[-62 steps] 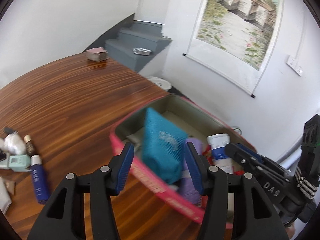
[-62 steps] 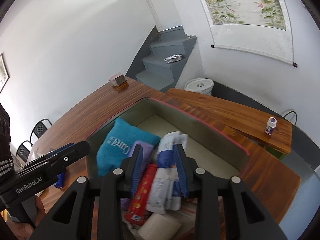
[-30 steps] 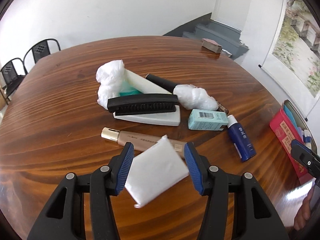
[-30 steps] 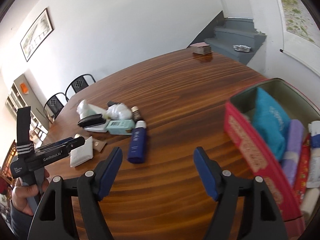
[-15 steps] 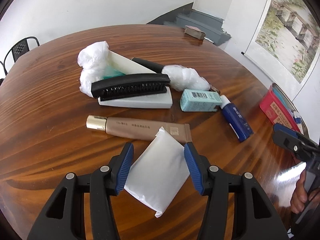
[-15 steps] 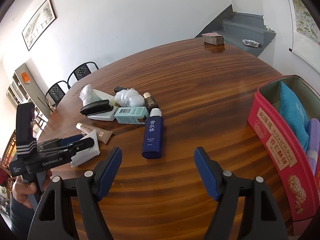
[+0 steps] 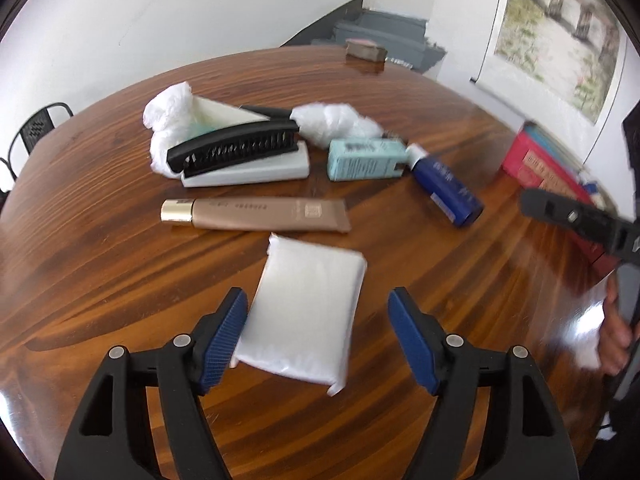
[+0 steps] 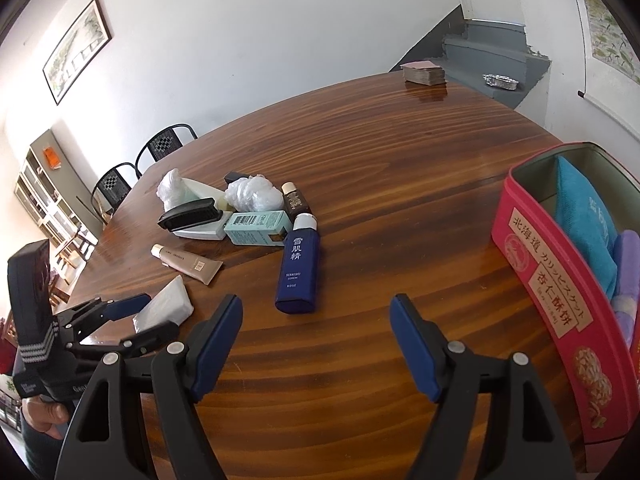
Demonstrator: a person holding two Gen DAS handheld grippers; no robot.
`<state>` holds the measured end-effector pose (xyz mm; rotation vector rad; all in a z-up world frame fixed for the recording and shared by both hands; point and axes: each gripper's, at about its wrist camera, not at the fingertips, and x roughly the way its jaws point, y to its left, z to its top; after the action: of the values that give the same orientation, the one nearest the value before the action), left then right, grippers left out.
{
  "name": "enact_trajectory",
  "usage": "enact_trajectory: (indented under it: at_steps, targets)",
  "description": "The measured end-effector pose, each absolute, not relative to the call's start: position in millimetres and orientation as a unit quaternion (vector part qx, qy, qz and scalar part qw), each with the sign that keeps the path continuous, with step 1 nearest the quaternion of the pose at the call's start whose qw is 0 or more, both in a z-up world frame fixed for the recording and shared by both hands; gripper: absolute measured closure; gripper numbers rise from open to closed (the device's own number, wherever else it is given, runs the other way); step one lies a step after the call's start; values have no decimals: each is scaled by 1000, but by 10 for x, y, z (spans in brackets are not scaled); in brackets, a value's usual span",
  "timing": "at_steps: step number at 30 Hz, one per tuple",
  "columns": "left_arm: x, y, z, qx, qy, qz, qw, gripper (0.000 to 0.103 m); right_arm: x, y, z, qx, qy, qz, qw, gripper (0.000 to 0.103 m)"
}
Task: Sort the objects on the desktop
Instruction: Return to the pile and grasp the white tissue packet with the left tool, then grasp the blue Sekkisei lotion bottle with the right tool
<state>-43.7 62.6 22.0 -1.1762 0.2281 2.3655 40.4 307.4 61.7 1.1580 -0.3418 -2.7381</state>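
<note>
Left wrist view: left gripper (image 7: pixel 318 338), jaws spread wide, straddles the white packet (image 7: pixel 306 312) lying on the table (image 7: pixel 80 264). Right gripper (image 8: pixel 316 348) hangs wide open, empty. Risk: the thin, slippery packet may slide out as the jaws close.

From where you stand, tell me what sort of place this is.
Probably a room in a home: a big round wooden table, a staircase in the corner, a framed picture and metal chairs by the wall.
</note>
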Motion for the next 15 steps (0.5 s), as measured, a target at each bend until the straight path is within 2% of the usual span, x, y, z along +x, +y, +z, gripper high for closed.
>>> enact_trajectory:
  at_steps: [6, 8, 9, 15]
  targets:
    - [-437, 630, 196, -431, 82, 873, 213, 27, 351, 3058, 619, 393, -100, -911, 74, 24]
    - [-439, 626, 197, -428, 79, 878, 199, 39, 296, 3027, 645, 397, -89, -911, 76, 24]
    - [-440, 628, 208, -427, 78, 880, 195, 52, 262, 3002, 662, 395, -82, -912, 78, 24]
    - [-357, 565, 360, -412, 34, 892, 184, 52, -26, 2832, 592, 414, -48, -905, 82, 24]
